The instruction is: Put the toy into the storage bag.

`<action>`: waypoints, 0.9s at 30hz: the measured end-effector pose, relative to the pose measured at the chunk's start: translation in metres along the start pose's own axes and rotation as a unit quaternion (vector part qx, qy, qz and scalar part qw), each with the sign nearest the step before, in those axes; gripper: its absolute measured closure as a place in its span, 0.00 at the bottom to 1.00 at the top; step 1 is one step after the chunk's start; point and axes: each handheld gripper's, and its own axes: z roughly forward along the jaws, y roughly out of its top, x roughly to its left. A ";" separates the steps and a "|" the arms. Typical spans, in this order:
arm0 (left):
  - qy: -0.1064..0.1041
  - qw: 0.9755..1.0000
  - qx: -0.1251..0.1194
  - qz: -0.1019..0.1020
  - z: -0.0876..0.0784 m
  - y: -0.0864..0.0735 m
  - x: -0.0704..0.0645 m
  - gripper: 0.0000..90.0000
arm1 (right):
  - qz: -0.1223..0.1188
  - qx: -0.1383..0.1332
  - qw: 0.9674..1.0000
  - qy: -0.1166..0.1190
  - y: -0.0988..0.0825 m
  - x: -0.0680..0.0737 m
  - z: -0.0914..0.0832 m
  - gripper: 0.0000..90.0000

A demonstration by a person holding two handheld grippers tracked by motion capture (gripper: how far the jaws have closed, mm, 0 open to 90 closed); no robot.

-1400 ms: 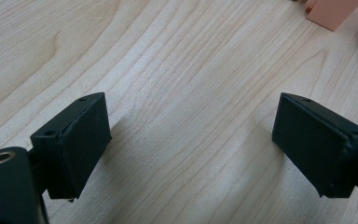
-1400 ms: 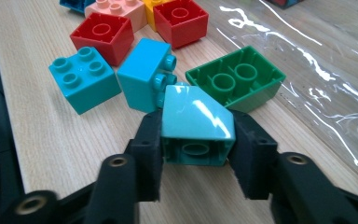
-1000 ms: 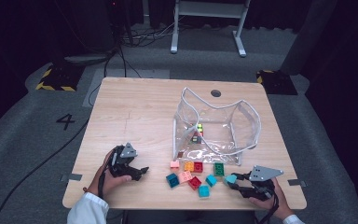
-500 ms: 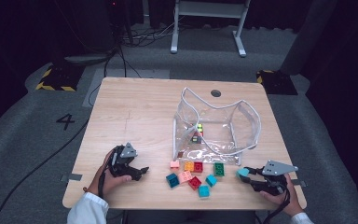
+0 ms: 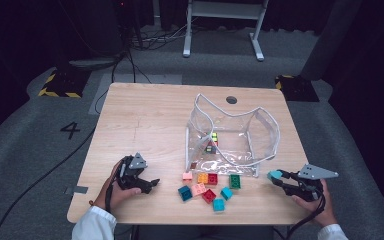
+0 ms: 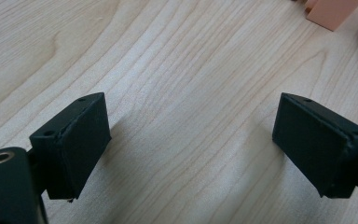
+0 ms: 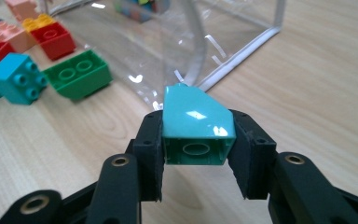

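Note:
My right gripper (image 5: pixel 278 176) is shut on a turquoise sloped brick (image 7: pixel 197 126) and holds it just above the table at the front right, to the right of the clear plastic bag (image 5: pixel 232 135). In the right gripper view both jaws press on the brick's sides. Loose bricks lie in front of the bag: a green one (image 5: pixel 235 181), a red one (image 5: pixel 213 179), a pink one (image 5: pixel 198 189), teal ones (image 5: pixel 219 204). My left gripper (image 5: pixel 150 184) rests at the front left, open, with bare wood between its jaws (image 6: pixel 191 140).
The bag stands open on the wooden table (image 5: pixel 150 120) and holds a few small bricks (image 5: pixel 211 145). A round hole (image 5: pixel 231 99) is near the table's far edge. A white frame (image 5: pixel 222 25) stands on the floor behind.
My right gripper has carried the turquoise brick to the right, away from the brick pile. The left gripper has stayed where it was.

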 end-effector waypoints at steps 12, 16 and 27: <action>0.001 1.000 0.002 0.006 0.000 0.000 0.001 0.12 | 0.005 -0.036 0.999 -0.029 0.024 -0.023 -0.018 0.65; 0.001 1.000 0.003 0.002 0.000 0.000 0.000 0.12 | 0.006 -0.055 0.998 -0.035 0.038 -0.031 -0.025 0.65; 0.001 1.000 0.003 0.003 0.000 0.001 0.000 0.12 | -0.016 -0.081 0.995 -0.051 0.082 -0.045 -0.037 0.65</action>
